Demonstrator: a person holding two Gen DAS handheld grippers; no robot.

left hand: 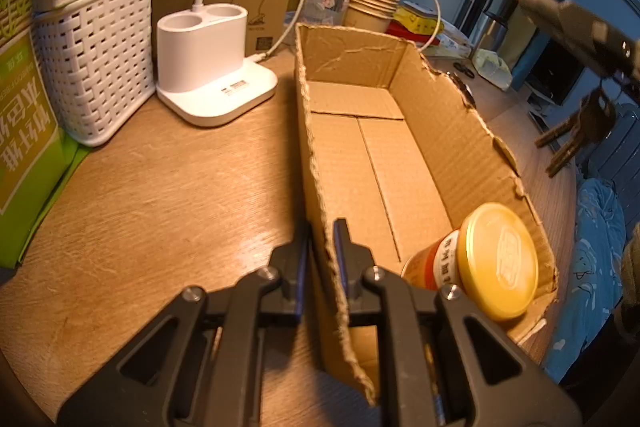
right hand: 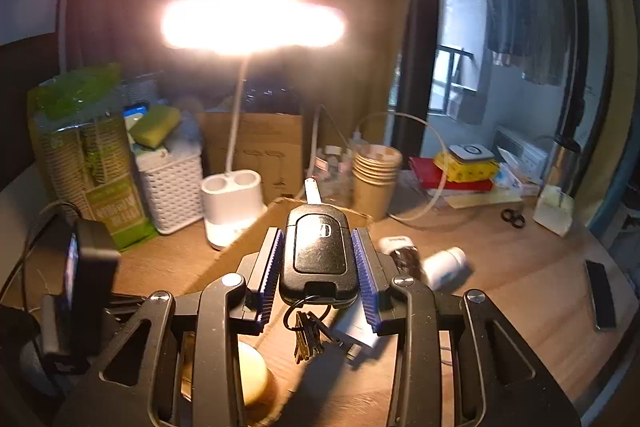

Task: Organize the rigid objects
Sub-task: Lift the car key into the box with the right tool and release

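An open cardboard box lies on the wooden desk. A jar with a yellow lid lies on its side in the box's near end. My left gripper is shut on the box's torn near-left wall. My right gripper is shut on a black car key fob with its blade out and a ring of small keys hanging below. It hovers above the box; the fob also shows in the left wrist view, high at the right. The jar lid shows below the right gripper.
A white lamp base and a white woven basket stand left of the box. Stacked paper cups stand behind it. A white bottle, a small jar, scissors and a black phone lie on the desk at right.
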